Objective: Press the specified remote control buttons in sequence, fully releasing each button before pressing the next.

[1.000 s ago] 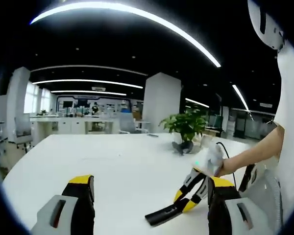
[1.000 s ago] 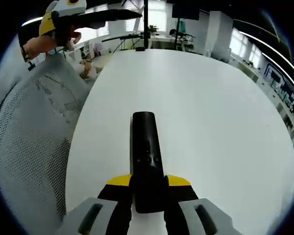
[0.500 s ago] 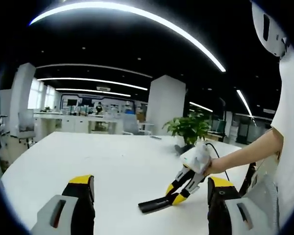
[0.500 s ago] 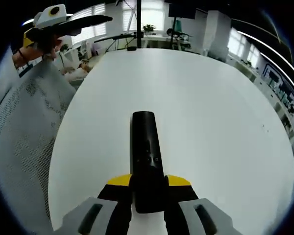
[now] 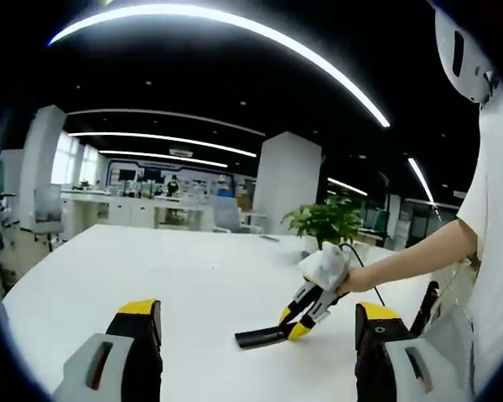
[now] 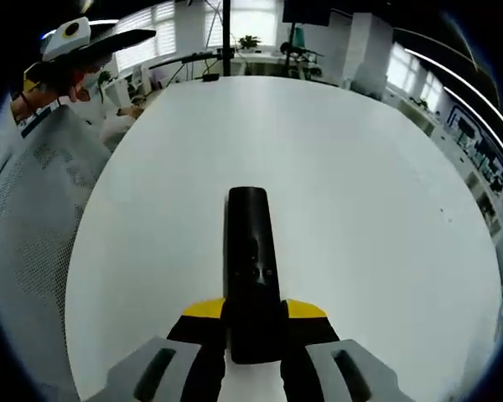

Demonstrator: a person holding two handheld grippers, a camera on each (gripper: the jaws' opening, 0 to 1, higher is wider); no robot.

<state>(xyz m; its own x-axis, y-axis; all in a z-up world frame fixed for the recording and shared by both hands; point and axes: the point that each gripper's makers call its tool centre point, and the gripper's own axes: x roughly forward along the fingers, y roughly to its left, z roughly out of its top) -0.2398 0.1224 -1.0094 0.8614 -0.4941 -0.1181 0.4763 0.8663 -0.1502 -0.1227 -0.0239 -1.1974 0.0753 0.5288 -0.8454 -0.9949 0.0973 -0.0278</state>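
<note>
A black remote [image 6: 250,251] points away from me over the white table [image 6: 360,193], and my right gripper [image 6: 253,322] is shut on its near end between the yellow-tipped fingers. From the left gripper view, that right gripper [image 5: 306,306] reaches in from the right in a person's hand, with the remote [image 5: 260,337] sticking out low over the table [image 5: 151,268]. My left gripper [image 5: 258,311] stands wide open with nothing between its fingers. It also hangs at the upper left of the right gripper view as a left gripper [image 6: 80,46] off the table's edge.
A grey mesh chair back [image 6: 25,251] stands by the table's left edge. A potted plant [image 5: 323,222] sits at the table's far side. A person's arm and white shirt [image 5: 495,251] are on the right. Office desks stand beyond.
The right gripper has carried the remote farther out over the table, leftward in the left gripper view. The left gripper stays open.
</note>
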